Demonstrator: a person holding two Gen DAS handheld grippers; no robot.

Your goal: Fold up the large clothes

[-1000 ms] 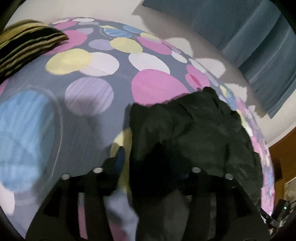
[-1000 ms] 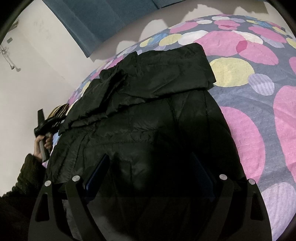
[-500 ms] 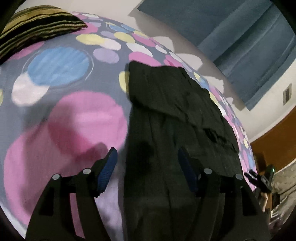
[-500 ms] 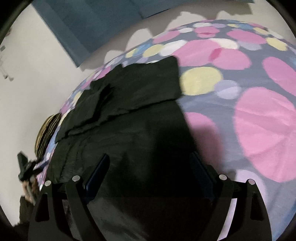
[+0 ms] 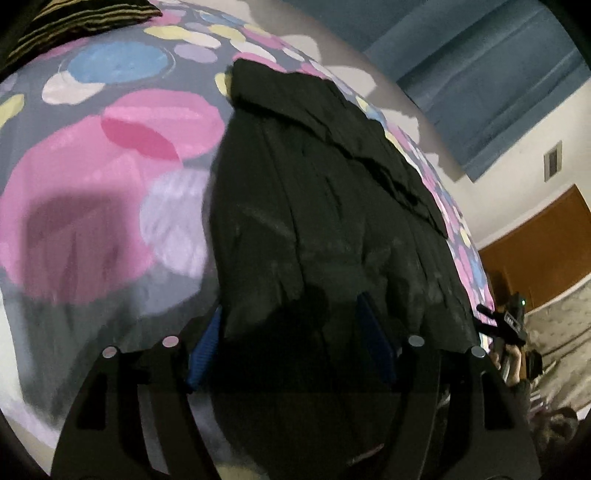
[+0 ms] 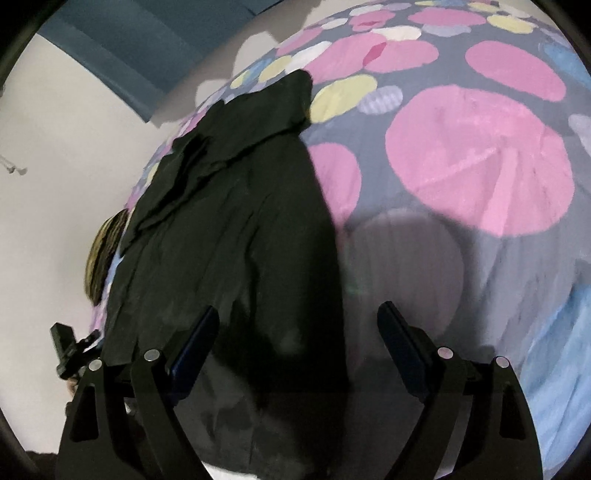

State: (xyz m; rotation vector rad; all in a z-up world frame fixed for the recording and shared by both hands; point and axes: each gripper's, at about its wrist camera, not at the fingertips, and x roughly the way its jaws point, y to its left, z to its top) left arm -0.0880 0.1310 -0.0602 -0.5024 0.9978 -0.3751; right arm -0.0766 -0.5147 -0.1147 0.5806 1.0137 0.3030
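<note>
My left gripper has just been opening, its jaws apart over the near hem of the black coat, pads not pressing it. My right gripper is spread wide at the coat's edge, gripping nothing. The coat lies flat on the spotted bedspread, stretching away to a folded far end.

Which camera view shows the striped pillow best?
The left wrist view: the striped pillow lies at the top left on the bed cover, its yellow and black stripes clear. The right wrist view shows only a small, squeezed part of it at the left, beyond the black jacket.
</note>
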